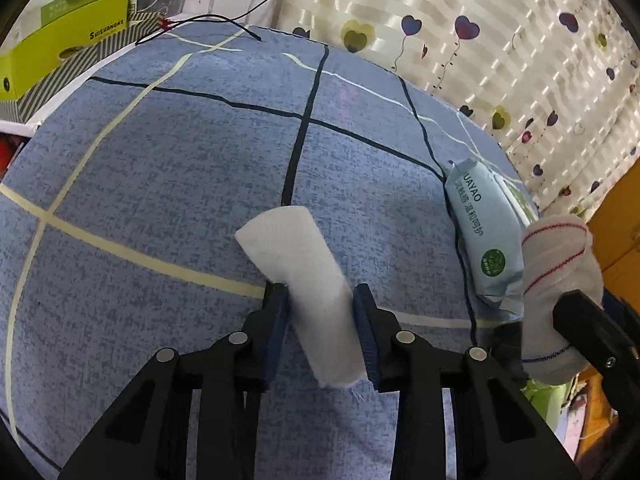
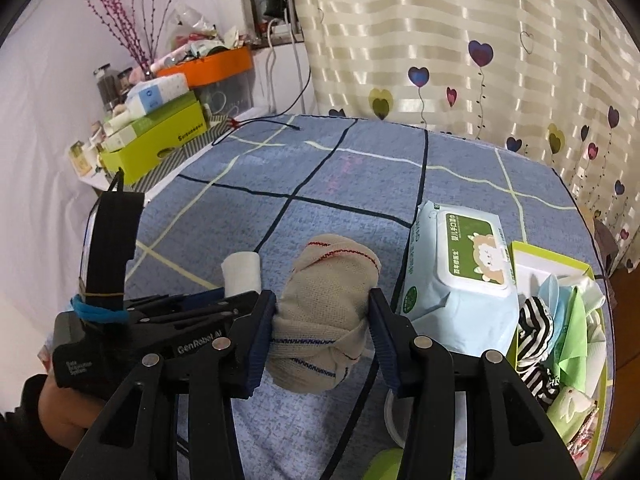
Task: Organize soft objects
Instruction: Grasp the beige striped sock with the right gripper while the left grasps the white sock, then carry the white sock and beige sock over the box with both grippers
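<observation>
My left gripper [image 1: 320, 294] is shut on a white folded cloth roll [image 1: 296, 248], which sticks out forward above the blue checked bedspread [image 1: 160, 200]. In the right wrist view that roll [image 2: 241, 270] pokes up from the left gripper [image 2: 236, 300], beside my right one. My right gripper [image 2: 323, 300] is shut on a beige rolled cloth [image 2: 328, 296] with red and blue stitching, its pads pressed into both sides. The same beige roll [image 1: 560, 256] shows at the right edge of the left wrist view.
A pale blue wet-wipes pack [image 2: 460, 280] lies on the bed right of the grippers. Beyond it stands an open green box [image 2: 552, 254] stuffed with several cloths. Green boxes [image 2: 160, 140] crowd a side table at the back left; a black cable [image 2: 272, 120] trails onto the bed. A curtain [image 2: 480, 40] hangs behind.
</observation>
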Tool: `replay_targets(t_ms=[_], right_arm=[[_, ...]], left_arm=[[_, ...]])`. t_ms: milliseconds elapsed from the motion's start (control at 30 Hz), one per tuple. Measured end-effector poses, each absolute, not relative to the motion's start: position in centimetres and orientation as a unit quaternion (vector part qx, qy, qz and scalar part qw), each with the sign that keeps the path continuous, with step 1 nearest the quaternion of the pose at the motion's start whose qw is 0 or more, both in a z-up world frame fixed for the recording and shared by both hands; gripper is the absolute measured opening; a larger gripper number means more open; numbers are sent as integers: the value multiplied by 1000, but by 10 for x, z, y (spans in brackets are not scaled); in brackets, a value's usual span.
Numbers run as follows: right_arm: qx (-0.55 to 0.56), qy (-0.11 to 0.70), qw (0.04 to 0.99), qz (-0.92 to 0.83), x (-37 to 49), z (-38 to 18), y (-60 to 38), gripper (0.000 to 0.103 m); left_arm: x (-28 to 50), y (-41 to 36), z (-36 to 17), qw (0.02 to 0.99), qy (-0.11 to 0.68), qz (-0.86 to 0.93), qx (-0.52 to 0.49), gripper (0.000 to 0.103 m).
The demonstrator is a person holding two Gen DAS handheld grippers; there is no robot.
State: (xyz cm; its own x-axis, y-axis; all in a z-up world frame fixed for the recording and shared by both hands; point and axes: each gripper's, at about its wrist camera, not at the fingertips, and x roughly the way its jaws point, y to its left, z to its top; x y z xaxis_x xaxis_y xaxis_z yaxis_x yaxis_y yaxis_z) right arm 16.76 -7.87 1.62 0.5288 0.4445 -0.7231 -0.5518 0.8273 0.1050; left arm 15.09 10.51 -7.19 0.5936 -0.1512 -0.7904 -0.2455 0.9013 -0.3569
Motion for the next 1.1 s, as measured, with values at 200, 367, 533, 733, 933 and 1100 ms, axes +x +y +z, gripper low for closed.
replay_targets(t_ms=[200, 367, 533, 733, 933, 1100], right_arm=[[-63, 386, 874, 288, 164, 20, -83, 45], [-56, 377, 877, 291, 158, 27, -88, 45], [-50, 368, 879, 300, 147, 35, -92, 45], [-38, 353, 884, 305, 133, 46, -103, 45], [-28, 336, 891, 303, 118, 59, -120, 45], [-22, 326, 898, 295, 109, 67, -136, 45]], left_arm=[[139, 108, -52, 883, 420, 28, -208, 25], [123, 108, -34, 894, 400, 22, -200, 25], [109, 99, -12, 906, 379, 14, -189, 25], [92, 89, 9, 921, 351, 14, -170, 25], [79, 72, 27, 930, 332, 0, -155, 25], [72, 56, 40, 936, 321, -16, -143, 25]])
